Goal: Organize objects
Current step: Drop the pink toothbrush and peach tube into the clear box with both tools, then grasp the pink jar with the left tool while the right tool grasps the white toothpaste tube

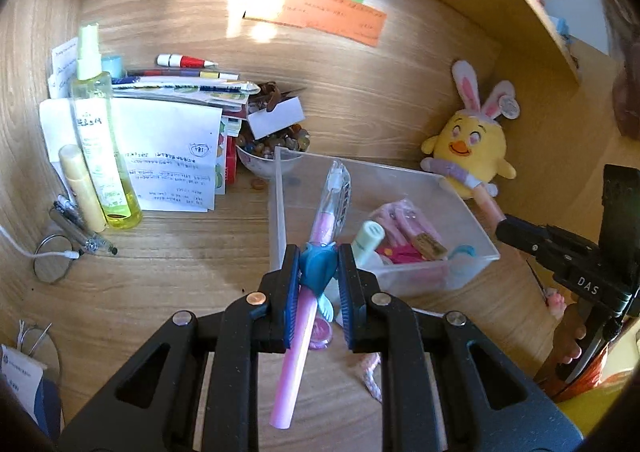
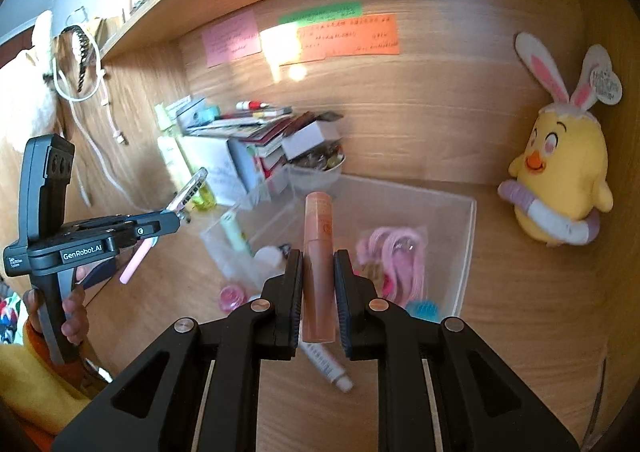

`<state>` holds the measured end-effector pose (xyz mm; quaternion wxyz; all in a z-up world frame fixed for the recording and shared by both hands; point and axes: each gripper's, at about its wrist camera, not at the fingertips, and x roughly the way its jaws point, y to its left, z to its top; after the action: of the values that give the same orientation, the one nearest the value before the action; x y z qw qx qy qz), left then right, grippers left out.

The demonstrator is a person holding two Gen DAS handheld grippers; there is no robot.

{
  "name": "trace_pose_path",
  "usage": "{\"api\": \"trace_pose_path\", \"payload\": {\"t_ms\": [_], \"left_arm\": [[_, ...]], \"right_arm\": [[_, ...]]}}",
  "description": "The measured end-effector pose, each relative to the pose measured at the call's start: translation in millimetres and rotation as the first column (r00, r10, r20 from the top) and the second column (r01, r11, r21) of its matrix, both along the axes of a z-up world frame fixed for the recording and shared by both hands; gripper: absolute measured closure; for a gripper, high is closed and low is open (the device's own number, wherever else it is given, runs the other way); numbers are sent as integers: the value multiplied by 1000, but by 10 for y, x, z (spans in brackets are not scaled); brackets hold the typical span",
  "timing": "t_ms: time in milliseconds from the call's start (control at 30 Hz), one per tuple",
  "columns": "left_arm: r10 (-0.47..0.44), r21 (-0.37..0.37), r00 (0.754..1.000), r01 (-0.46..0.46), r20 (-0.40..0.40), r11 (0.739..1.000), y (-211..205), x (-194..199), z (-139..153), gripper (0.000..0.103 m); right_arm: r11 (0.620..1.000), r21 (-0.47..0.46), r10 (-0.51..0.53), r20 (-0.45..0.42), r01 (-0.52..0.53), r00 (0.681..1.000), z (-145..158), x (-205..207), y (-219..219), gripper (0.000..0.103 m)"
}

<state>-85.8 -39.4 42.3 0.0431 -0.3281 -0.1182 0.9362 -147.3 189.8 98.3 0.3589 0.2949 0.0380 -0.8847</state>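
My left gripper [image 1: 319, 266] is shut on a pink pen [image 1: 304, 308] with a blue charm and a clear cap, held above the desk in front of a clear plastic bin [image 1: 280, 211]. My right gripper [image 2: 318, 264] is shut on an orange tube [image 2: 318, 268], which stands upright between the pads over the near side of the clear plastic bin [image 2: 466, 244]. In the right wrist view the left gripper [image 2: 182, 217] shows at the left with the pink pen [image 2: 136, 264] in it. The right gripper [image 1: 502, 226] appears at the right edge of the left wrist view.
The bin holds pink packets [image 1: 404, 226], a mint tube [image 1: 368, 238] and a blue item. A yellow chick plush [image 1: 468, 151] sits right of it. A spray bottle [image 1: 100, 139], papers, books and a bowl of small items [image 1: 276, 149] stand at left. A white tube [image 2: 326, 366] and pink jar [image 2: 232, 298] lie on the desk.
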Motion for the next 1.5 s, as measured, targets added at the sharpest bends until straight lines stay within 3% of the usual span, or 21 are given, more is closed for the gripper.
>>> {"api": "trace_pose_path", "payload": {"t_ms": [500,667,933,1267,1500], "left_arm": [[-24,9,991,23,128,1000,82,-555,-196,85],[-21,-18,996,23,84,1000,131,-467,-104,85],[-21,-74,999,23,32,997,236,-240,11,84],[-12,-138,1000,13,10,990,313,85,-32,60],[-3,-129,996,15,95,992,273,124,-326,56]], "right_arm": [[995,95,-24,119,13,993,-382,-480,-226,89],[995,100,-10,146,-5,989,-401,-463,-261,89],[994,103,25,68,-32,997,-187,-184,-234,88],[988,132,80,21,-82,997,-160,175,-210,80],[982,166,78,67,-88,995,-381,221,-178,72]]}}
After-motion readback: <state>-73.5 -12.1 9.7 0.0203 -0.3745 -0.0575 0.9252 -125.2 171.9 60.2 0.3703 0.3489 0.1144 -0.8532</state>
